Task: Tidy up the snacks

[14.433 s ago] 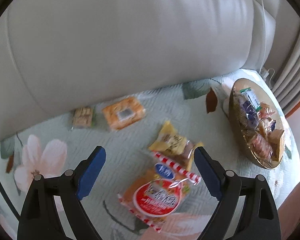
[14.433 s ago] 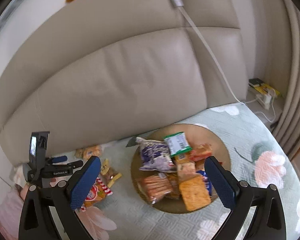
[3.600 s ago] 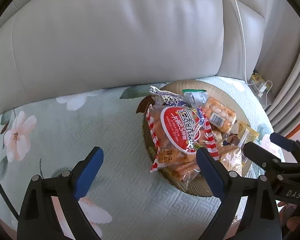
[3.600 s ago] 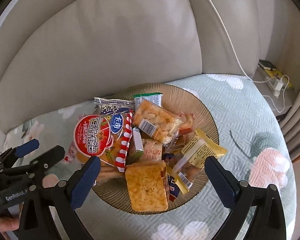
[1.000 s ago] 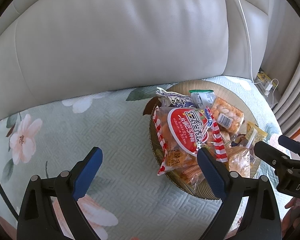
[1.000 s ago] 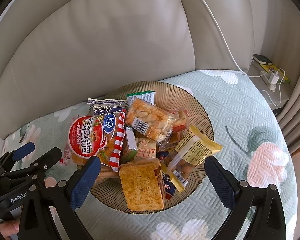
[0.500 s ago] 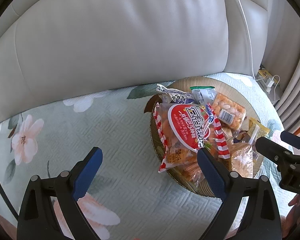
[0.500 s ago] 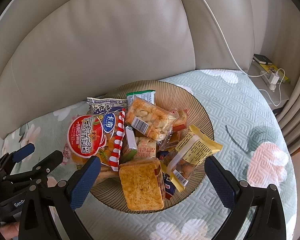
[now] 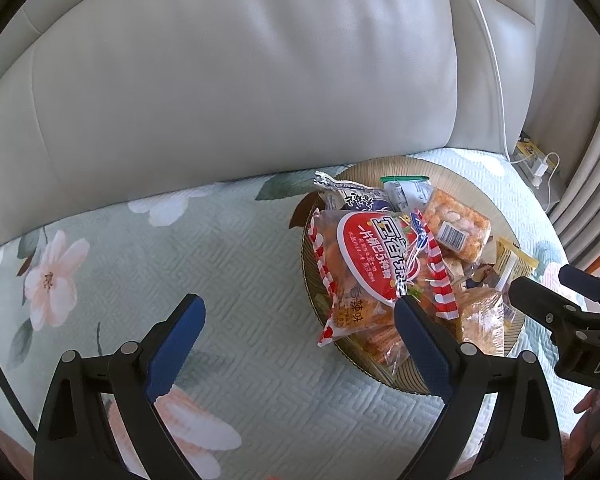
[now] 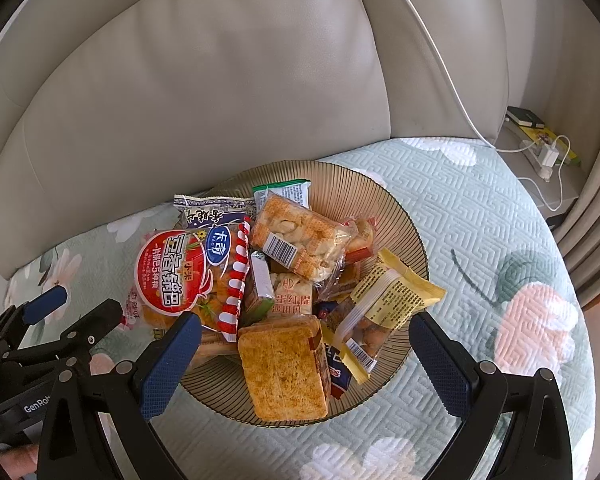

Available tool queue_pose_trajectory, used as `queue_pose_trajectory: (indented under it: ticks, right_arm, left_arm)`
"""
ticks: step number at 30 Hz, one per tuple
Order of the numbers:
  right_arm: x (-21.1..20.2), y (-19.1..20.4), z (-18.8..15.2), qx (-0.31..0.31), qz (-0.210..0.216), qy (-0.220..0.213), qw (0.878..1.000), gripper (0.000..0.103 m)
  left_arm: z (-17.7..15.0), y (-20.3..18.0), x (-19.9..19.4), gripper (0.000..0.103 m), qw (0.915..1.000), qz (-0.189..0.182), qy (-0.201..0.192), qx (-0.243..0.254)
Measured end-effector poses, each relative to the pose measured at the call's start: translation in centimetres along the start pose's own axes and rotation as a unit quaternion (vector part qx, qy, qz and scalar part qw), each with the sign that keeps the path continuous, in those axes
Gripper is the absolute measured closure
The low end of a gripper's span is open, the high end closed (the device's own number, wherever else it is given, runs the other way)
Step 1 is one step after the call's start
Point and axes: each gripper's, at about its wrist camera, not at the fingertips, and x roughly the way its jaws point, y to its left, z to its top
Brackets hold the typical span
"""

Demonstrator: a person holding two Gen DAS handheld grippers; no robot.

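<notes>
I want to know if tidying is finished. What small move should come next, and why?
Probably nudge the big red-label bag further into the bowl with the left gripper. It overhangs the bowl's left rim, the pile is heaped, both grippers are open and empty, and no snacks show on the floral cover.

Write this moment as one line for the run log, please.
left hand-held gripper: open, empty | right hand-held gripper: open, empty | snacks: piled in bowl | bedspread: no loose snacks seen
</notes>
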Motion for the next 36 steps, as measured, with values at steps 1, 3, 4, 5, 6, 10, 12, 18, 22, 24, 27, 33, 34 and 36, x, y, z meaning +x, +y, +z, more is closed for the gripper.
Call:
queue_pose_trajectory:
  ticks: [1,3,4,5,6,10,12,18,22,24,27,33,34,36]
  right_arm:
    - [0.03,-0.02,0.02,0.0,0.001,0.0,1.0,0.0]
    - [0.05,-0.03,0.01,0.0,0.001,0.001,1.0,0.0]
    - [0.02,-0.03,-0.01,0.0,0.001,0.001,1.0,0.0]
    - [0.06,-0.05,0.01,0.0,0.001,0.001,1.0,0.0]
    - [0.03,-0.04,-0.01,0.0,0.001,0.001,1.0,0.0]
    - [0.13,-0.1,0.0,0.0,0.002,0.003,1.0,0.0]
    - [0.33,-0.23,-0.01,0.004,0.007,0.01,1.0,0.0]
    - [0.36,-0.8,-0.09,0.022,0.016,0.011,1.0,0.0]
    - [0.4,-0.95,-0.06,0.027,0.019,0.012,0.999,0.0]
    - [0.4,-0.92,-0.07,0.027,0.019,0.013,0.999,0.0]
    - [0.38,-0.84,-0.08,0.025,0.018,0.012,0.999,0.0]
    - [0.37,-0.83,-0.1,0.026,0.018,0.012,0.999,0.0]
    - [0.38,-0.85,-0.09,0.026,0.018,0.012,0.999,0.0]
    - [0.37,-0.82,-0.11,0.026,0.018,0.013,0.999,0.0]
  left_arm:
    - [0.01,0.0,0.0,0.008,1.0,0.001,0.0,0.0]
    - [0.03,0.02,-0.05,0.007,1.0,0.001,-0.001,0.0]
    - [0.02,0.04,-0.04,0.007,1.0,0.001,-0.001,-0.001]
    - [0.03,0.06,-0.04,0.007,1.0,0.002,-0.001,-0.001]
    - [0.02,0.1,-0.03,0.007,1.0,0.002,-0.001,-0.002]
    - [0.02,0.24,0.12,0.007,1.0,0.006,0.002,-0.003]
    - [0.03,0.27,0.15,0.007,1.0,0.007,0.002,-0.003]
    - [-0.13,0.3,0.24,0.003,0.9999,0.012,0.002,-0.001]
    - [-0.23,0.29,0.25,0.003,0.9999,0.014,0.002,-0.001]
    - [-0.24,0.29,0.27,0.003,0.9999,0.016,0.002,0.001]
    - [-0.28,0.26,0.33,0.003,0.9998,0.018,0.003,0.002]
    - [-0.31,0.26,0.4,0.002,0.9998,0.017,0.006,0.002]
    - [-0.27,0.26,0.44,0.002,0.9999,0.014,0.009,0.001]
    - [-0.23,0.31,0.42,0.002,0.9999,0.014,0.01,-0.001]
